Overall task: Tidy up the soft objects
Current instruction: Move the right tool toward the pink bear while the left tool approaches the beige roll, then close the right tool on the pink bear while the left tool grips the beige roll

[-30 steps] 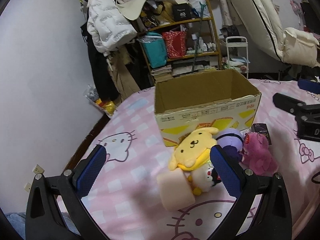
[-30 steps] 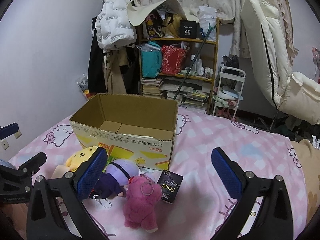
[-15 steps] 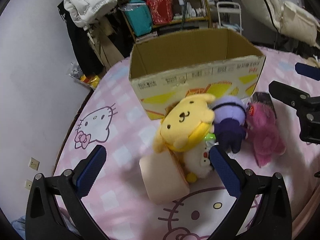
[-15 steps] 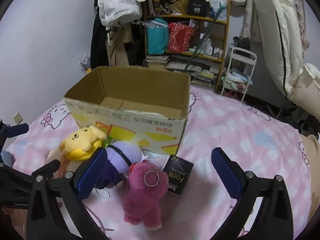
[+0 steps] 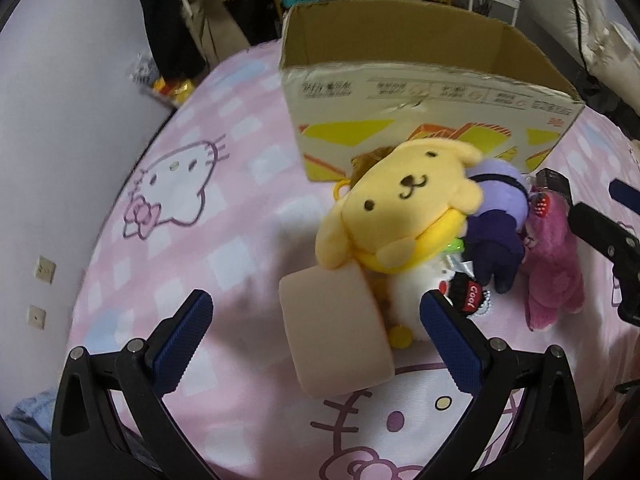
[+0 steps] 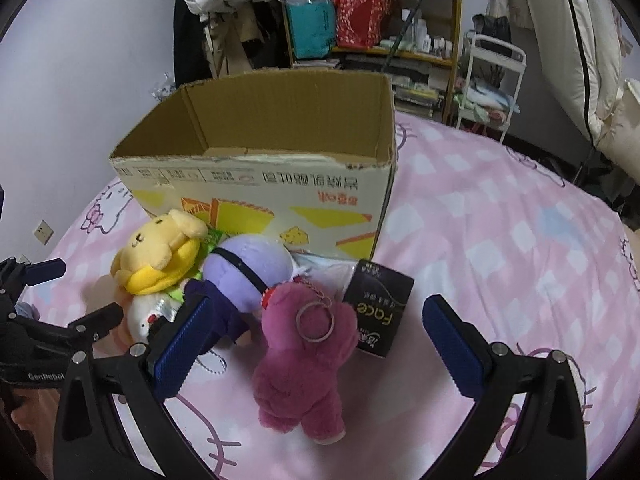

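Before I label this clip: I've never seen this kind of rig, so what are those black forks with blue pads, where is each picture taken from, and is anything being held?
Each fork is a hand-held two-finger gripper; a person carries one in each hand. A fisheye camera on each looks forward along its fingers, so there is one picture per gripper.

The left gripper has open jaws around a beige foam block but is not closed on it. The right gripper is open above a pink plush bear. Nothing is held.

On the pink cartoon-cat bedsheet lie a yellow dog plush, a purple plush, a small white plush and a black packet, all in front of an open cardboard box.
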### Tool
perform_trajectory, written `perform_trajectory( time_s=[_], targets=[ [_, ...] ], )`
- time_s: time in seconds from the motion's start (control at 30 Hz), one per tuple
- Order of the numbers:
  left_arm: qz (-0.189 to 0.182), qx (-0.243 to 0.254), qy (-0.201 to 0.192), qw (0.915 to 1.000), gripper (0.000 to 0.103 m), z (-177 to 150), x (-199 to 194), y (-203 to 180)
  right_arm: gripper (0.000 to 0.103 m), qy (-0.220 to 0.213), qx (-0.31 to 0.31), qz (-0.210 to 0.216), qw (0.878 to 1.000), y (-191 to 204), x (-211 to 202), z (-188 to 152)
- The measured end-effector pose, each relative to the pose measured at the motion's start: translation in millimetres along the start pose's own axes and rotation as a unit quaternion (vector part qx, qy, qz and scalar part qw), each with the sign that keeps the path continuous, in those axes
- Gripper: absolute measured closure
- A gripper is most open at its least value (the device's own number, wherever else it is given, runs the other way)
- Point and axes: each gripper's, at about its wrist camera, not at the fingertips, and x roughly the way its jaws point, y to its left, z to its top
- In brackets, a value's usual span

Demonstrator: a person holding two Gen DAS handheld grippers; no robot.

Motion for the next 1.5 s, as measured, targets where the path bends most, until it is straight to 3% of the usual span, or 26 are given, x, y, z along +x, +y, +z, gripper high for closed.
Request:
perform_trajectory(
  time_s=[0.27, 0.3, 0.47, 0.53, 0.6, 0.83, 0.87, 1.07, 1.17, 1.5],
  targets=[
    [-0.010, -0.023, 0.044, 0.9987, 0.001, -3, 21, 7, 0.000, 0.036, 0.011, 0.000, 0.999, -5, 14, -5],
    [-0.013, -0.028, 0.048, 0.9984, 0.003, -3, 23, 8, 0.004, 0.040, 0.012, 0.000, 0.999, -6, 15, -6],
    [-0.028, -0.041, 0.059, 0.9970, 0.026, -5, 28, 12, 0.019, 0.083, 0.018, 0.003, 0.996, -7, 31, -11],
    [-0.048, -0.047, 0.058, 0.9961, 0.044, -5, 27, 13, 0.027, 0.101, 0.016, 0.005, 0.995, -6, 37, -14],
    [-0.061, -0.046, 0.056, 0.9955, 0.052, -6, 26, 12, 0.032, 0.115, 0.013, 0.010, 0.993, -4, 42, -17],
    [-0.064, -0.055, 0.044, 0.9954, 0.058, -8, 21, 13, 0.044, 0.123, 0.027, 0.032, 0.991, -4, 41, -23],
    [-0.064, -0.057, 0.043, 0.9954, 0.058, -9, 19, 13, 0.050, 0.123, 0.027, 0.035, 0.991, -4, 40, -23],
    [-0.061, -0.063, 0.029, 0.9957, 0.059, -15, 10, 18, 0.057, 0.111, 0.009, 0.033, 0.993, 3, 31, -25],
    [-0.053, -0.068, 0.004, 0.9963, 0.059, -17, -2, 20, 0.058, 0.094, 0.010, 0.033, 0.995, 3, 22, -23],
    [-0.042, -0.073, -0.099, 0.9915, 0.059, -23, -45, 27, 0.058, -0.022, 0.039, 0.033, 0.998, -7, -29, -10]
  ],
)
